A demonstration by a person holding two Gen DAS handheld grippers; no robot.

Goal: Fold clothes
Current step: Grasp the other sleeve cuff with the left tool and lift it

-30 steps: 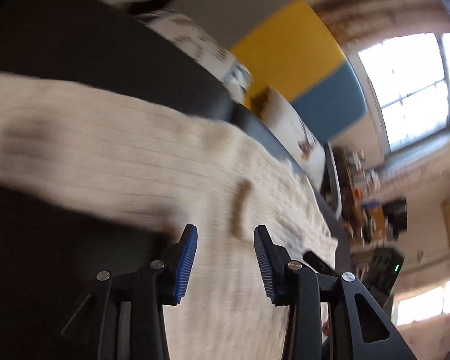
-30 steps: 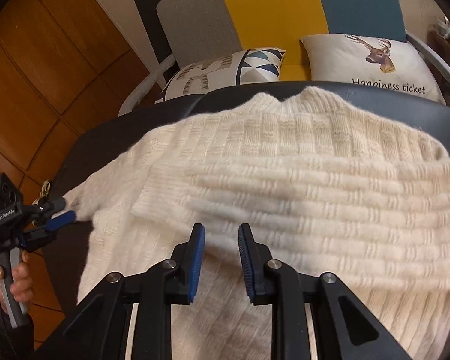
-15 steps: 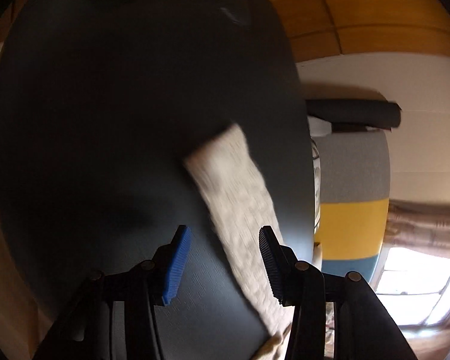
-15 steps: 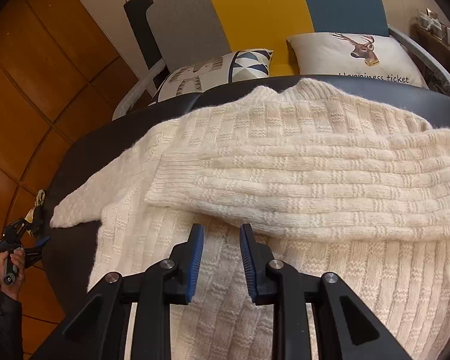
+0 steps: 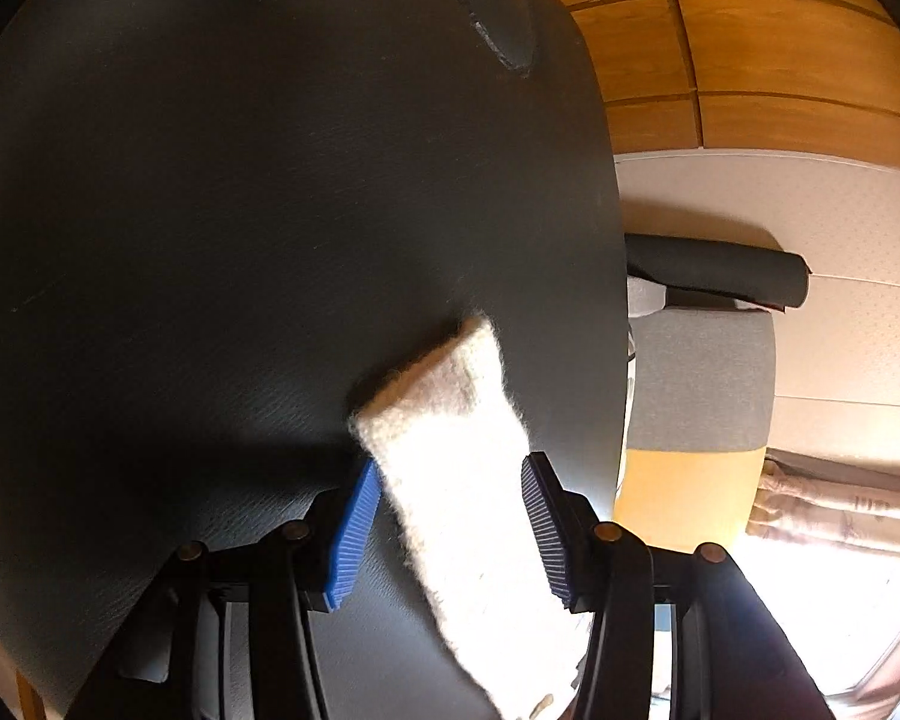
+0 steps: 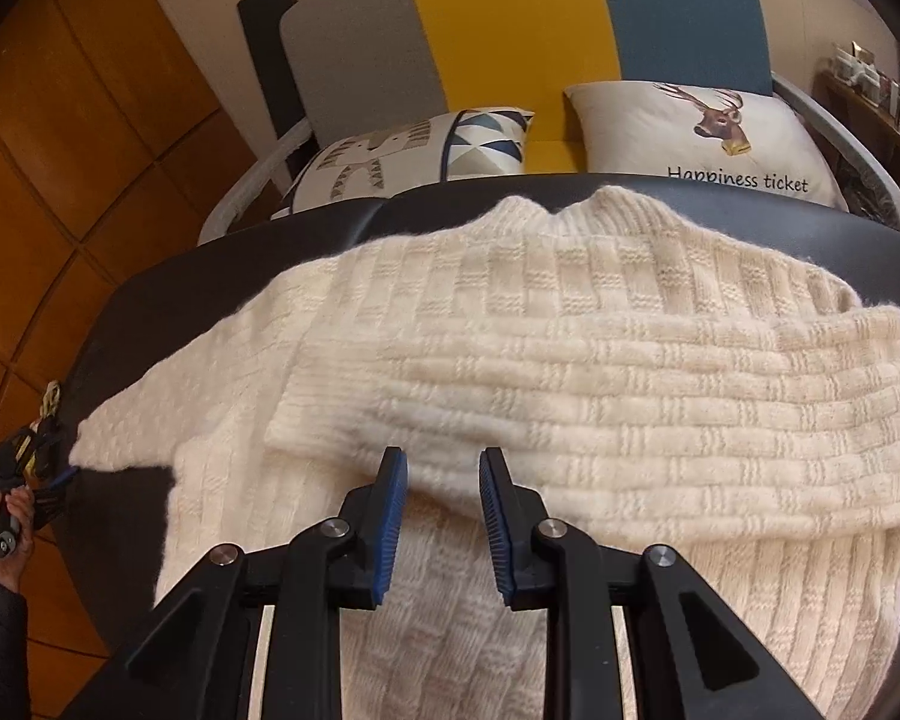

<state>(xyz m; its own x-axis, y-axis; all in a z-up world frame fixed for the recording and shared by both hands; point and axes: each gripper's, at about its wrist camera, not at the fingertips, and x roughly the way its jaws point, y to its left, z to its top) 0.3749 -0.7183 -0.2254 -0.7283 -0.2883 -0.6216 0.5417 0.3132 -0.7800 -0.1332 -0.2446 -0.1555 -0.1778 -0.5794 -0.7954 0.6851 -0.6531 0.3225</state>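
Observation:
A cream knitted sweater [image 6: 570, 360] lies flat on a round black table [image 6: 810, 228]. Its right sleeve is folded across the chest. Its left sleeve [image 6: 150, 420] stretches out to the table's left edge. My right gripper [image 6: 444, 474] is open, its blue pads just above the lower edge of the folded sleeve. In the left wrist view the cuff end of the left sleeve [image 5: 450, 450] lies between the open blue pads of my left gripper [image 5: 450, 498]. The left gripper also shows small at the far left of the right wrist view [image 6: 24, 468].
A sofa with grey, yellow and blue panels [image 6: 510, 30] stands behind the table, with a patterned cushion [image 6: 402, 156] and a deer cushion [image 6: 708, 132]. Wooden wall panels [image 6: 60, 150] are at the left. A dark rolled mat [image 5: 714, 270] leans by the sofa.
My left gripper swung from over the sweater's body out to the left table edge and now straddles the sleeve cuff. My right gripper rose slightly and opened a little wider.

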